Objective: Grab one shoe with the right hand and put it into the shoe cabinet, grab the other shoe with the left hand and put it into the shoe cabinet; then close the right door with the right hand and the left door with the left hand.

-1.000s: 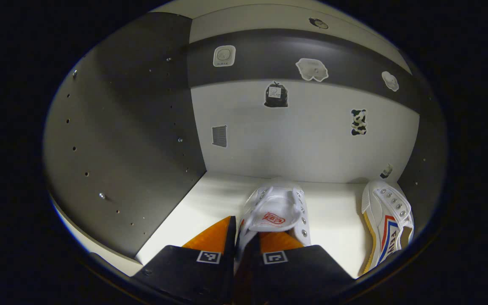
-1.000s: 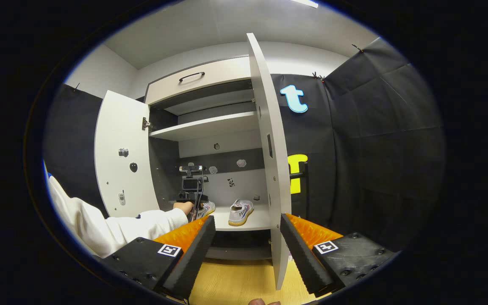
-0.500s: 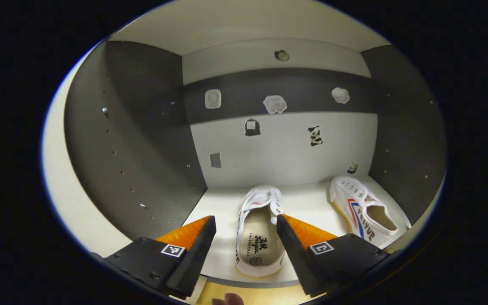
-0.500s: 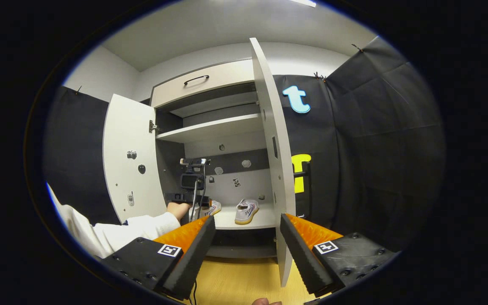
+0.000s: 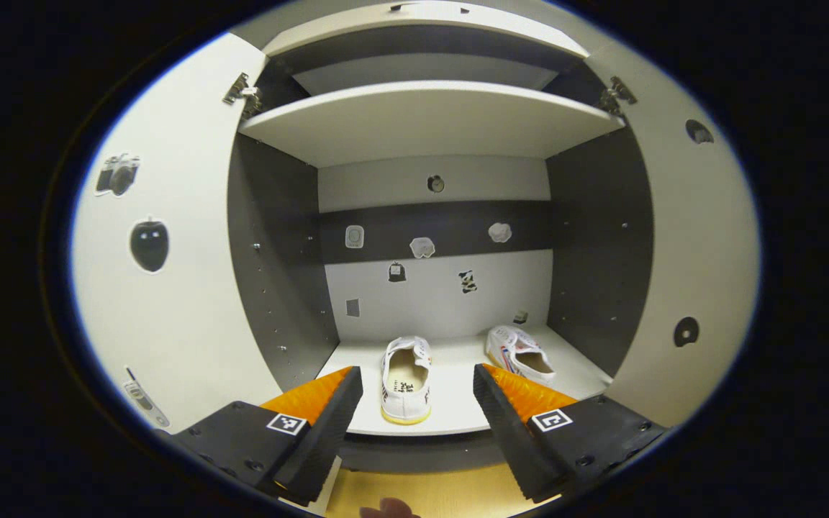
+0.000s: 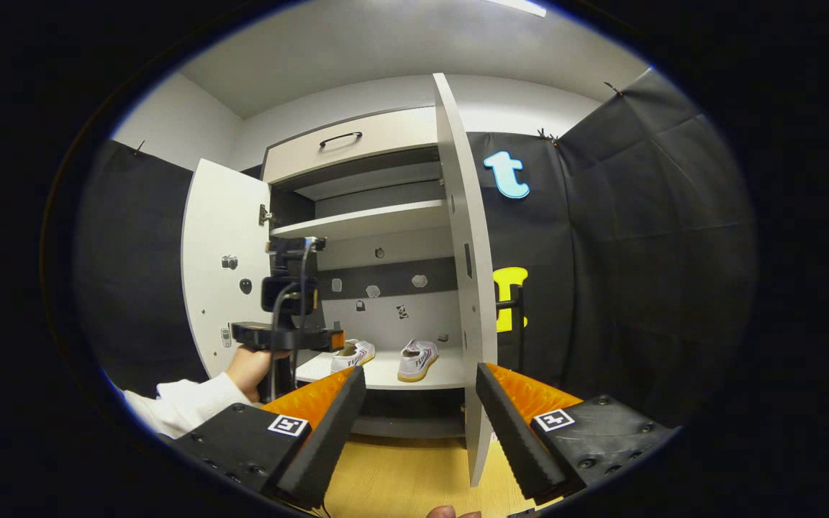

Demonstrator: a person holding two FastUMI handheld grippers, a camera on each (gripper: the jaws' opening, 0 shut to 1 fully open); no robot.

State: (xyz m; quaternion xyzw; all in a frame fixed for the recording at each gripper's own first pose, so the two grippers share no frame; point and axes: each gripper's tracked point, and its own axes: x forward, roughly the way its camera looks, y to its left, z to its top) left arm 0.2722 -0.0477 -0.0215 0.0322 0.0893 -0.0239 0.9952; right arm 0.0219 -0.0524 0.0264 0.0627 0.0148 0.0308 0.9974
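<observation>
Two white shoes stand on the cabinet's bottom shelf [image 5: 450, 421]: one shoe [image 5: 406, 378] heel toward me at the middle, the other shoe [image 5: 519, 351] to its right by the side wall. My left gripper [image 5: 414, 414] is open outside the cabinet, in front of the shelf, nothing between its fingers. Both doors stand open: the left door [image 5: 162, 288] and the right door [image 5: 688, 237]. In the right gripper view my right gripper [image 6: 418, 417] is open, farther back, facing the cabinet. Both shoes [image 6: 353, 355] [image 6: 417, 360] and the edge-on right door [image 6: 468, 288] show there.
A hand [image 6: 249, 367] with a white sleeve holds the left gripper's body [image 6: 285, 316] before the left door [image 6: 224, 266]. An upper shelf [image 5: 429, 119] and a drawer [image 6: 350, 144] sit above. Wooden floor [image 6: 400, 482] lies below the cabinet.
My left gripper let go of the shoe and drew back out of the cabinet, so both doors now show. The right gripper stayed open and nearly still.
</observation>
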